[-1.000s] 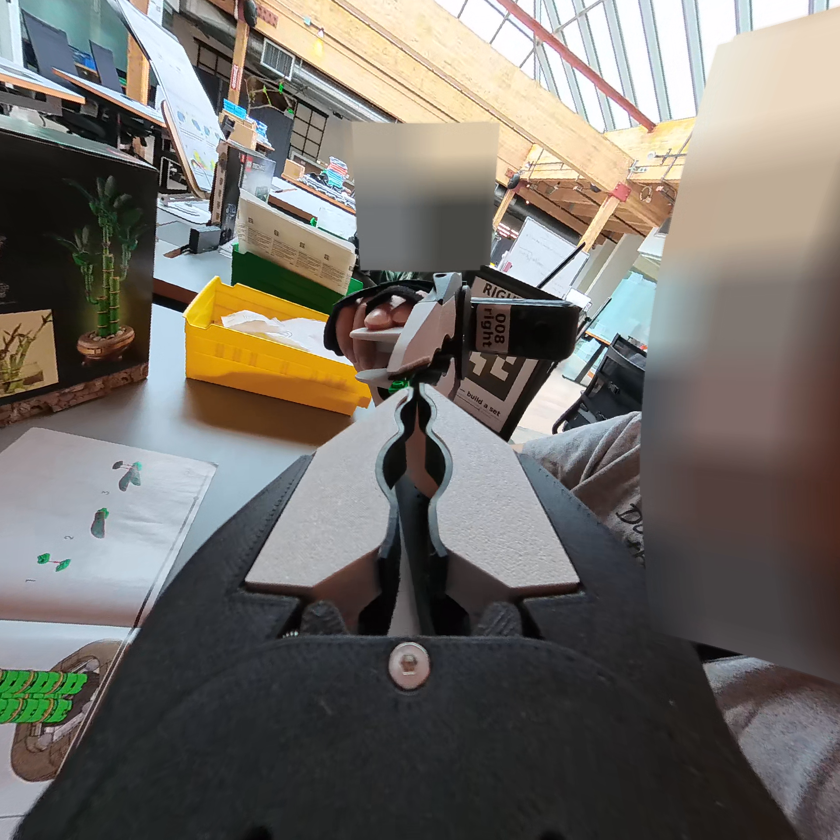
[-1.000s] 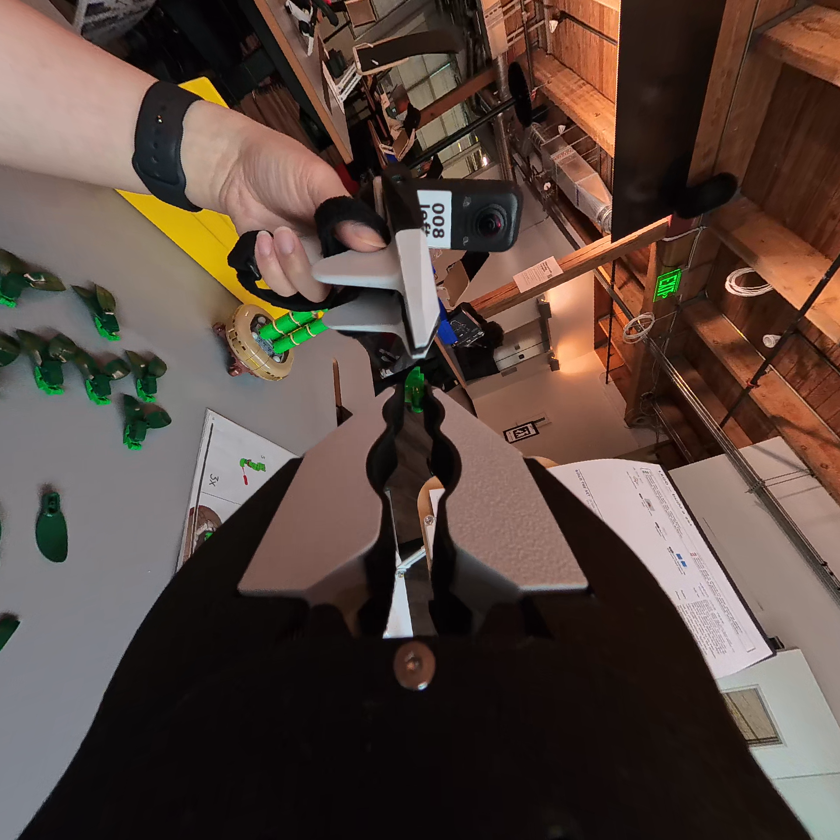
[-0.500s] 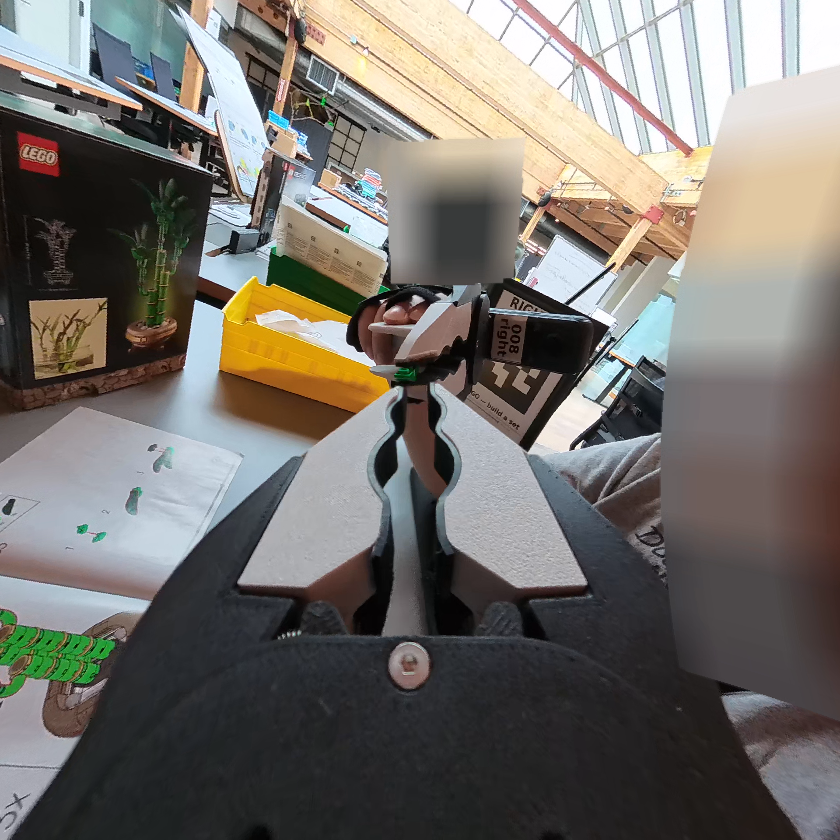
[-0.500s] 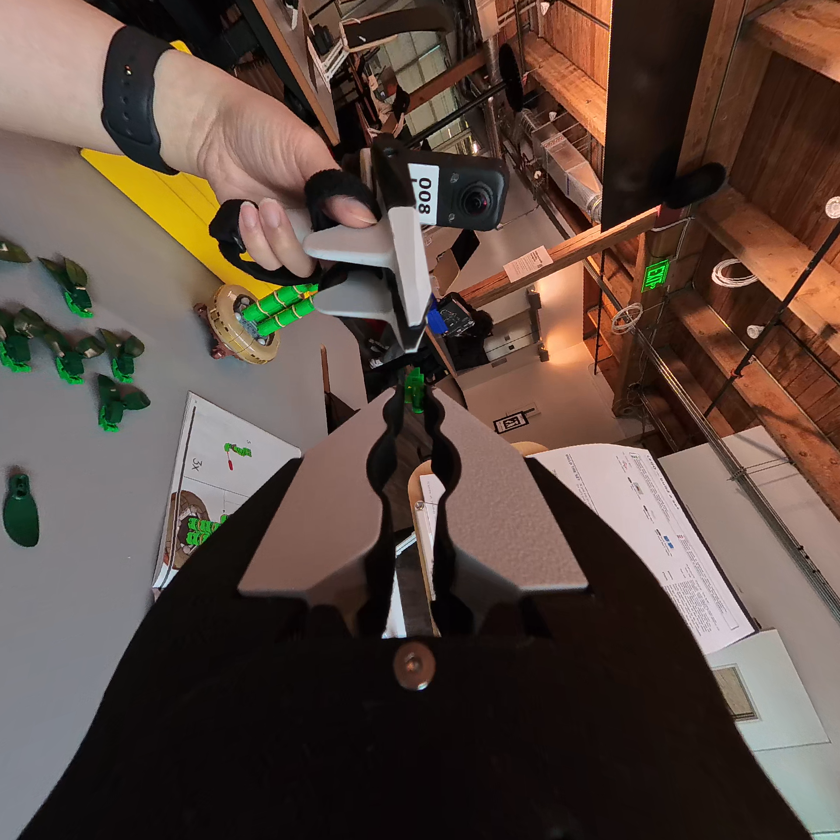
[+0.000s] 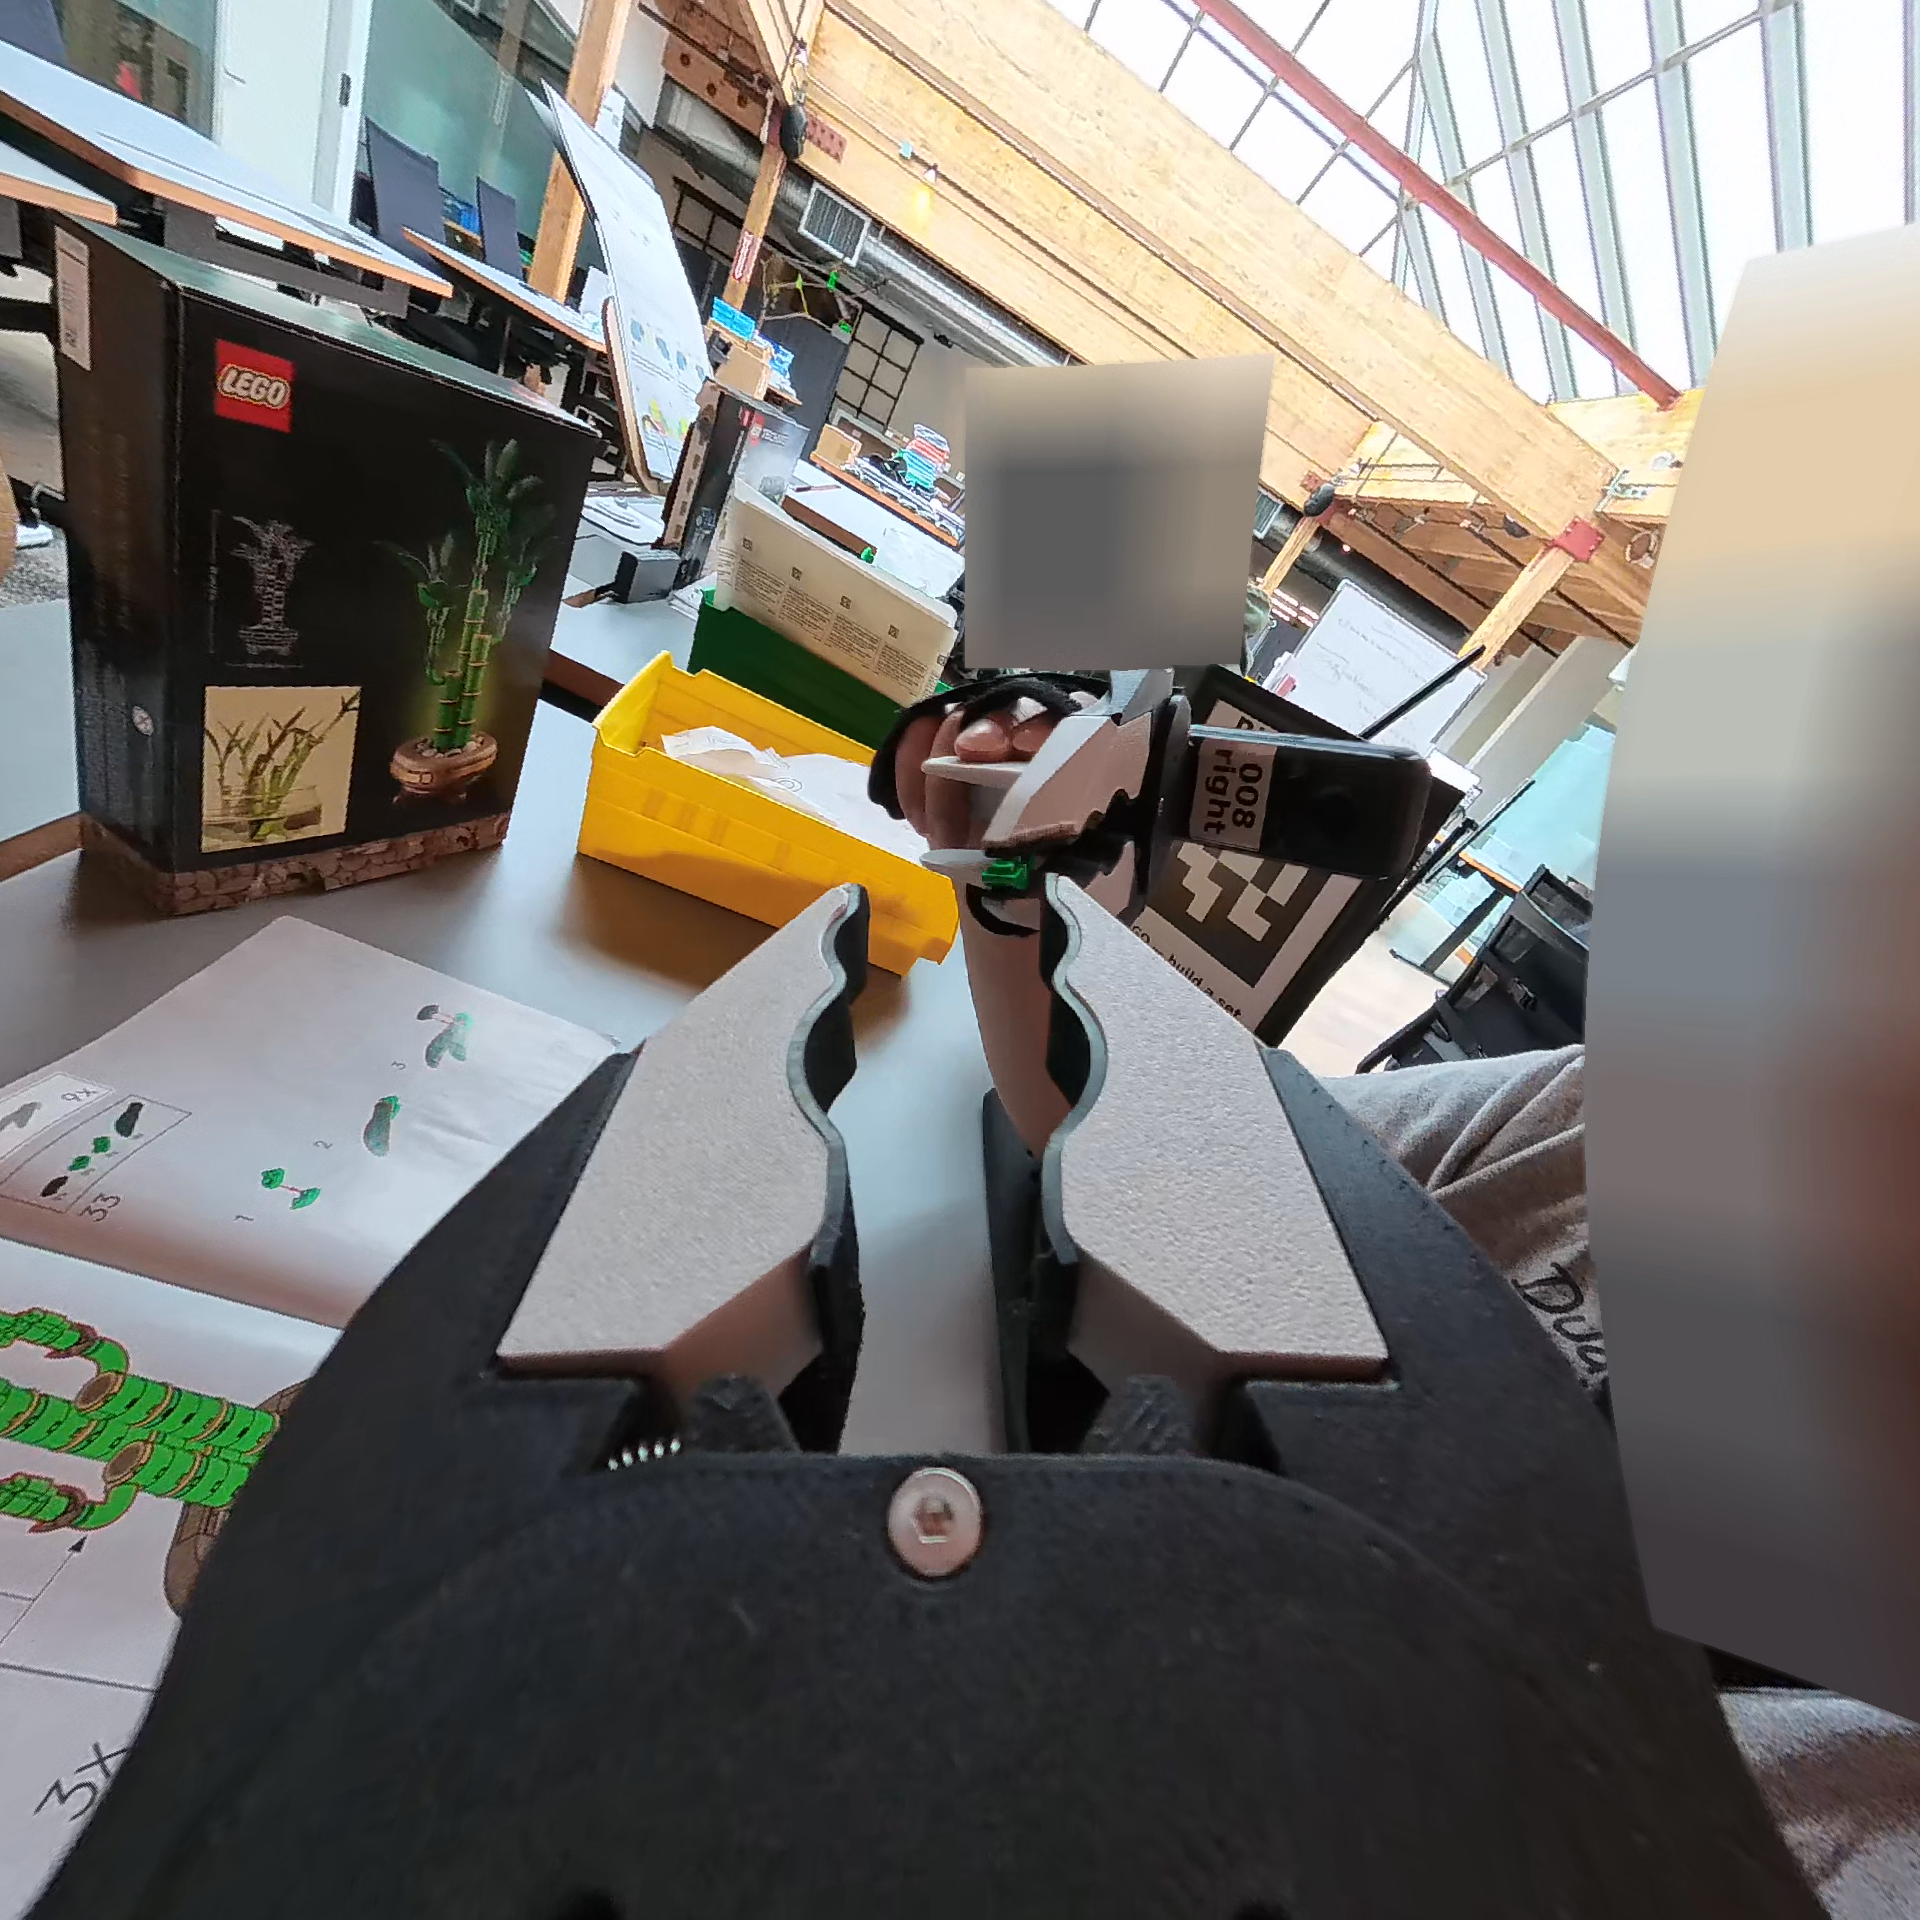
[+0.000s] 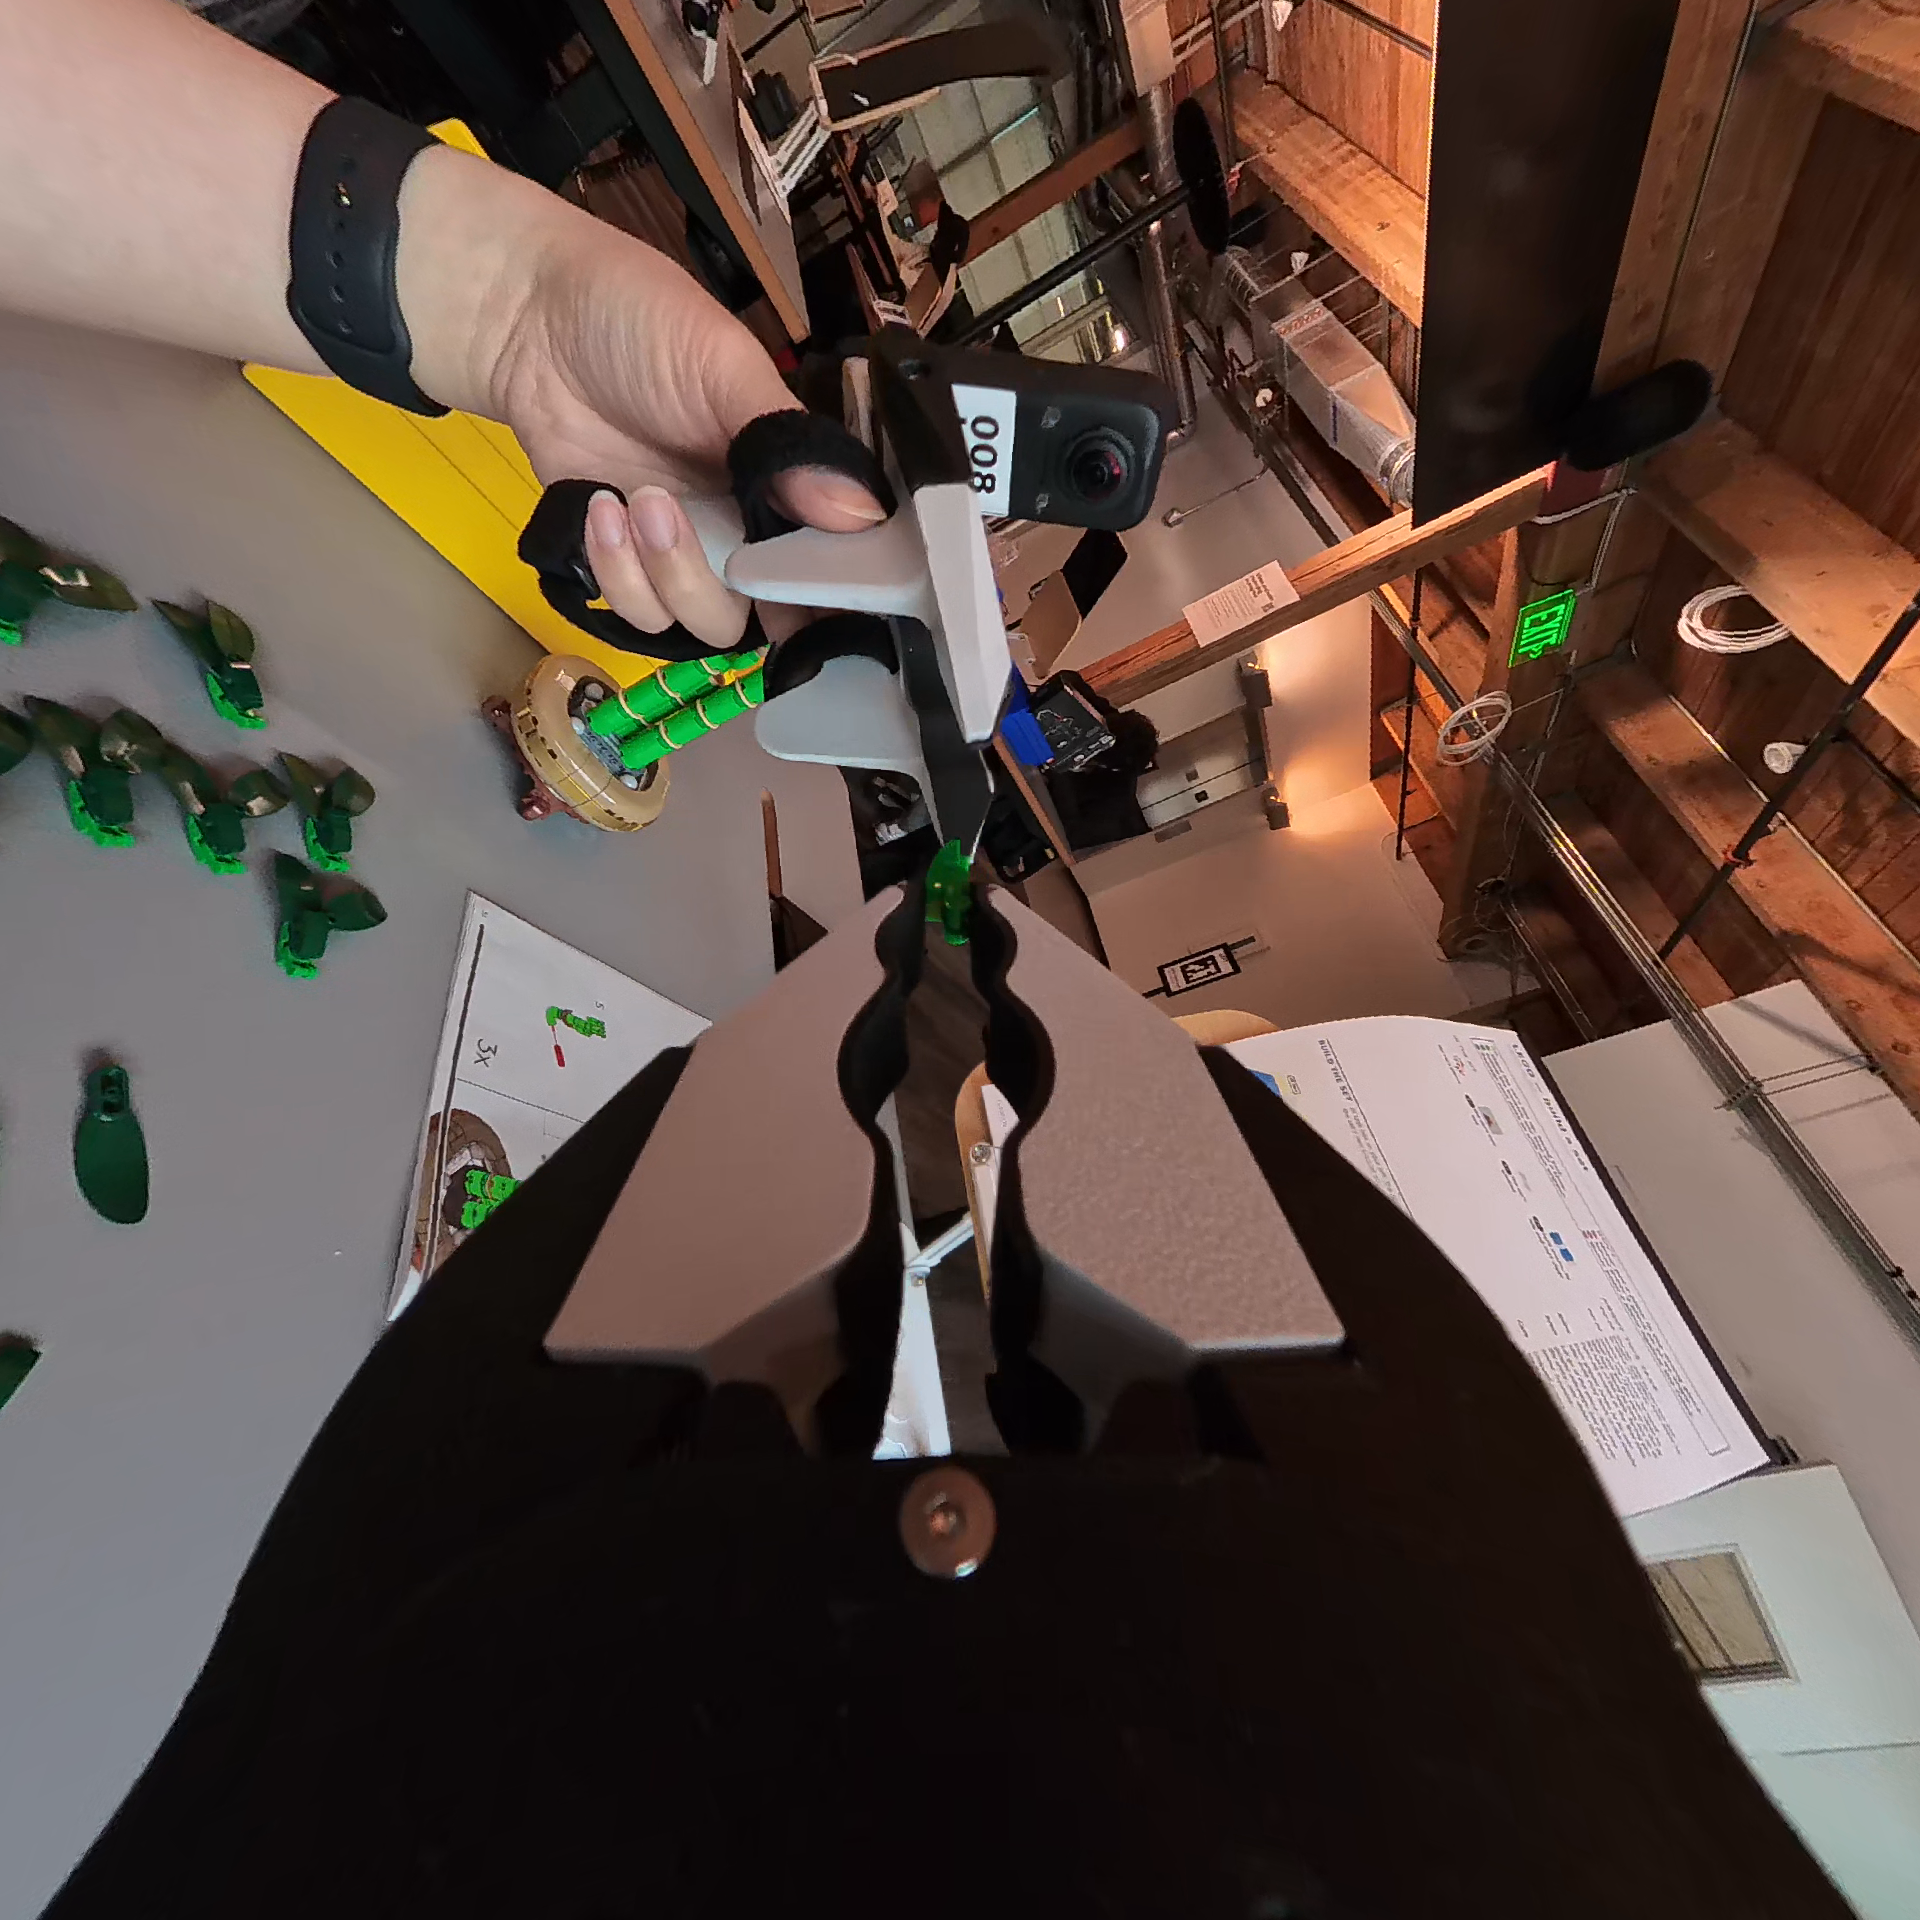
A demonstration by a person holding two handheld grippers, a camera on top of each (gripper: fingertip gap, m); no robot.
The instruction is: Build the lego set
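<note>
Holding a small green piece between its tips, the right gripper is closed on it in mid-air above the grey table. The left gripper stands open with nothing between its fingers; in the right wrist view its tips lie just beside the top of the green piece, though contact cannot be told. In the left wrist view the piece shows as a green speck at the far gripper's tips.

On the table lie the partly built pot with two green stalks, a cluster of leaf assemblies, and one loose dark leaf. The instruction booklet lies open beside them; the set's box and a yellow bin stand farther back.

Step in hand, as judged: a small leaf sub-assembly, with the green piece as the connector to which a leaf is to be joined. The next move likely calls for the left gripper to fetch a loose leaf, grip it by the blade, and press its socket onto the piece squarely while the right gripper holds firm; a skewed push could twist the piece out of the grip.
</note>
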